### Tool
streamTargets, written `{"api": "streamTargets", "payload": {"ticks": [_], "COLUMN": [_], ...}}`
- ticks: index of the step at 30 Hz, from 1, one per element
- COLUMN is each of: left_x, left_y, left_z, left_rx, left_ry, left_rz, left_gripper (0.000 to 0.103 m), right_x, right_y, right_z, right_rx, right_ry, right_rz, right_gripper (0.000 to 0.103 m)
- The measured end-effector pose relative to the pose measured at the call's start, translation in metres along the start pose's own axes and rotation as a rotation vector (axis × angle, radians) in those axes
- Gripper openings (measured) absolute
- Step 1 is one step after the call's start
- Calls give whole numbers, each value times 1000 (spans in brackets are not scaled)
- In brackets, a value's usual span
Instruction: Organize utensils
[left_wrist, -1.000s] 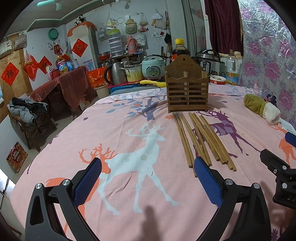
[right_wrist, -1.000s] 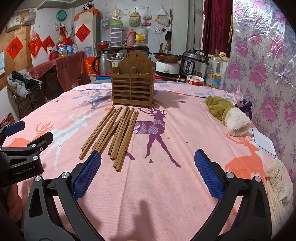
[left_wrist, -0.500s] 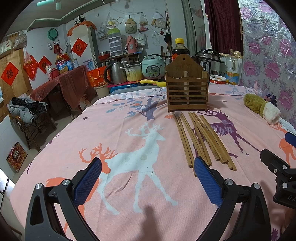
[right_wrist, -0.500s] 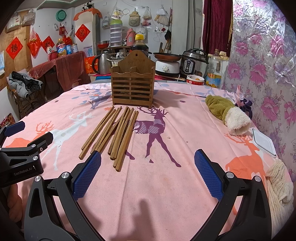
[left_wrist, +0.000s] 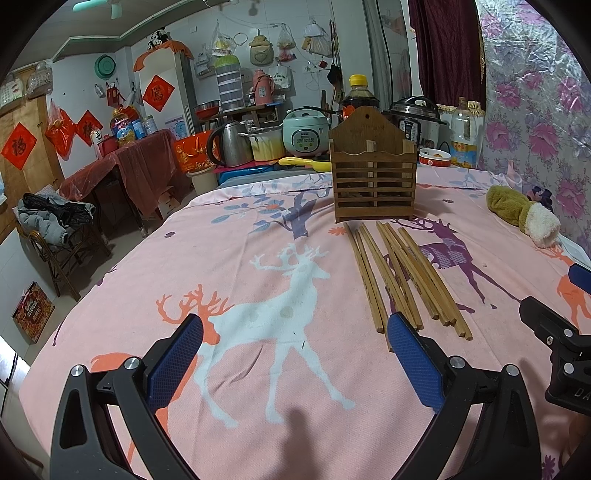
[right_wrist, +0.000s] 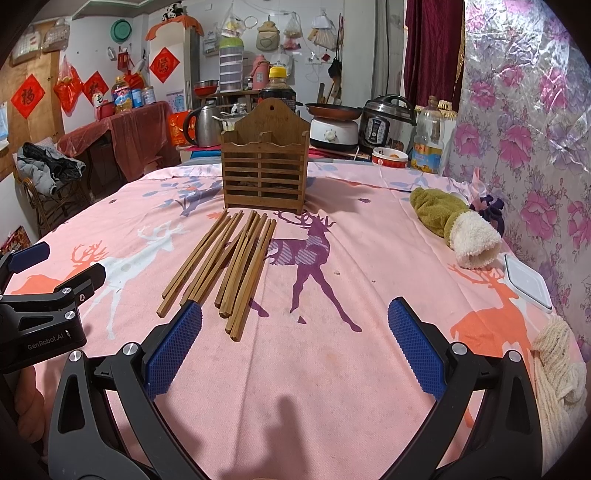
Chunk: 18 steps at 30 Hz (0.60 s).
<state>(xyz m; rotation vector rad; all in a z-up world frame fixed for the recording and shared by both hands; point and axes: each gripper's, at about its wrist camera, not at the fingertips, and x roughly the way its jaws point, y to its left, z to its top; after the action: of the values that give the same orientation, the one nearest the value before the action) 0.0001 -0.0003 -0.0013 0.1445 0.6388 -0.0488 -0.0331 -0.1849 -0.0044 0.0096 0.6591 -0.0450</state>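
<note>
The table's left edge (left_wrist: 122, 258) curves away toward the far side, with a chair (left_wrist: 55, 236) piled with clothes on the floor beyond it. Between that edge and the chopsticks lies a broad stretch of bare pink cloth (left_wrist: 236, 258). The left gripper (left_wrist: 295, 354) hangs low over the near part of this stretch, its blue pads (left_wrist: 175, 360) spread wide and holding nothing; the right pad's tip sits just in front of the near ends of the chopsticks (left_wrist: 399, 277).

The chopsticks lie loose on the cloth in a rough bundle, fanning slightly toward the near side, their far ends just short of the holder (left_wrist: 373, 173). The holder stands upright at the far middle of the table, slatted front facing near, with a divider splitting its top into two compartments.

In the right wrist view the right gripper (right_wrist: 295, 343) also hangs with pads (right_wrist: 415, 350) spread apart and nothing between them, the left pad near the chopsticks' (right_wrist: 229, 262) near ends. Right of the bundle the cloth is bare up to a green glove (right_wrist: 448, 221) near the right edge, and a white lid (right_wrist: 526, 282) near the floral wall (right_wrist: 535, 147).
</note>
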Motion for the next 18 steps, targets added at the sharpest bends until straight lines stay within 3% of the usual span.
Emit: {"api": "streamTargets", "payload": {"ticks": [9, 10, 11, 13, 18], "left_x": [18, 21, 29, 36, 53], "left_y": [5, 7, 9, 15, 13], "left_z": [-2, -1, -2, 0, 27], "left_rx": [-23, -27, -29, -37, 54], "left_ry": [98, 118, 219, 243, 305], "left_rz": [-41, -52, -67, -82, 19], "left_gripper": [98, 98, 98, 98, 98], "right_x": [6, 6, 7, 8, 13], "right_y": [-3, -4, -6, -12, -31], "right_z": [-4, -3, -2, 1, 29], "right_rx": [34, 42, 52, 82, 180], "right_ry": [25, 28, 33, 43, 89], "right_rz": [10, 13, 17, 33, 123], "right_gripper": [97, 97, 97, 97, 97]}}
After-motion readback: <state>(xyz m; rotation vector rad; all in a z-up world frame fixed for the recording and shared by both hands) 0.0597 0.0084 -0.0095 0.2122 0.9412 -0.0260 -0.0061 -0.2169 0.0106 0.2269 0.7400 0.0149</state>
